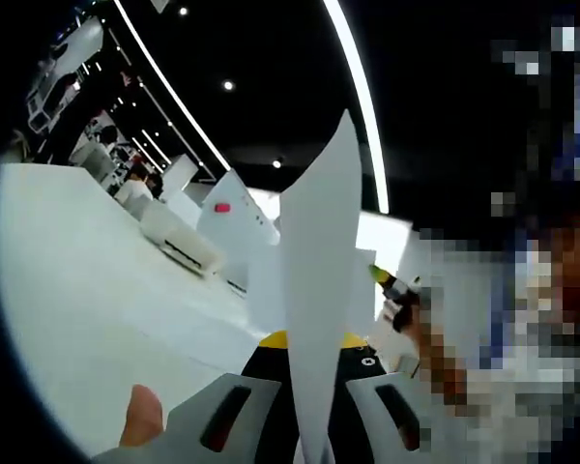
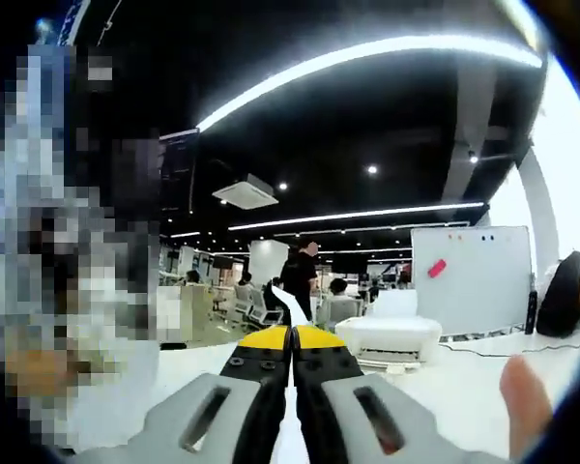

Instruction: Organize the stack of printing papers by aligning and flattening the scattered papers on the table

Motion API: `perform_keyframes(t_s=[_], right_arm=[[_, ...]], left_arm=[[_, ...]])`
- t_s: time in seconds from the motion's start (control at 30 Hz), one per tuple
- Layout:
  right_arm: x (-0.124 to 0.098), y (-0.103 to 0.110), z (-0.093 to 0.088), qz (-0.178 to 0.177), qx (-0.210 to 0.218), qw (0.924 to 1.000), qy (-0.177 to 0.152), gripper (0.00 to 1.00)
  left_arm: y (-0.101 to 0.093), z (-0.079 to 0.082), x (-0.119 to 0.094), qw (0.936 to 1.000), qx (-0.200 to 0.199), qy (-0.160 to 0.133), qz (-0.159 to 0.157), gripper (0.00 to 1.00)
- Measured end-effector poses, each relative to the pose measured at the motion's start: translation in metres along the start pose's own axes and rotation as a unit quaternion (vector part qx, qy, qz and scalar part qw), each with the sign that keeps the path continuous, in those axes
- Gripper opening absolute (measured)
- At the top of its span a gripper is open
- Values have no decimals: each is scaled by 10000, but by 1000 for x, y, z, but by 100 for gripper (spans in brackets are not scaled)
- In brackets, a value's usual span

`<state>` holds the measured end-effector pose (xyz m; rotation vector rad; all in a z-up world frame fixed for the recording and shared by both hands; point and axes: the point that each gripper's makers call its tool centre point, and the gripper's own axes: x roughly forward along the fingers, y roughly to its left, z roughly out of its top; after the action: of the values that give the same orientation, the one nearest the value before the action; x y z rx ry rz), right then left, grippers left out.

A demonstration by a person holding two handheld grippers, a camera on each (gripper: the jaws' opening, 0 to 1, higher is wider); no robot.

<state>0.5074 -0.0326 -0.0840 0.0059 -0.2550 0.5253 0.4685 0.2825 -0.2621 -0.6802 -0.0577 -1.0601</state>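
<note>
In the left gripper view, our left tool (image 1: 314, 406) is clenched on upright papers (image 1: 319, 290) above the white table (image 1: 77, 290). In the right gripper view, our right tool (image 2: 292, 387) pinches the papers' thin edge (image 2: 292, 307).

**No legible text found**

No text, label, brand, number or sign could be read in either view. The whiteboard (image 2: 478, 278) in the right gripper view carried a pink patch and a few small coloured dots, none forming readable characters. The same board (image 1: 234, 215) in the left gripper view showed a pink mark only. The sheet of paper (image 1: 319, 290) was blank on its visible face.
</note>
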Motion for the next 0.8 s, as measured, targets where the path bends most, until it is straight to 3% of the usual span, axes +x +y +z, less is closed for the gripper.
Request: perform_keyframes(t_s=[0.2, 0.5, 0.8], right_arm=[[11, 17, 22, 301, 346, 9987, -200, 0], [31, 64, 43, 839, 329, 9953, -353, 0], [45, 99, 87, 1298, 471, 9875, -756, 0]], left_arm=[[-1, 0, 0, 10000, -9, -22, 15, 6], [2, 0, 0, 9999, -70, -52, 77, 6], [17, 3, -1, 9987, -346, -147, 331, 6]])
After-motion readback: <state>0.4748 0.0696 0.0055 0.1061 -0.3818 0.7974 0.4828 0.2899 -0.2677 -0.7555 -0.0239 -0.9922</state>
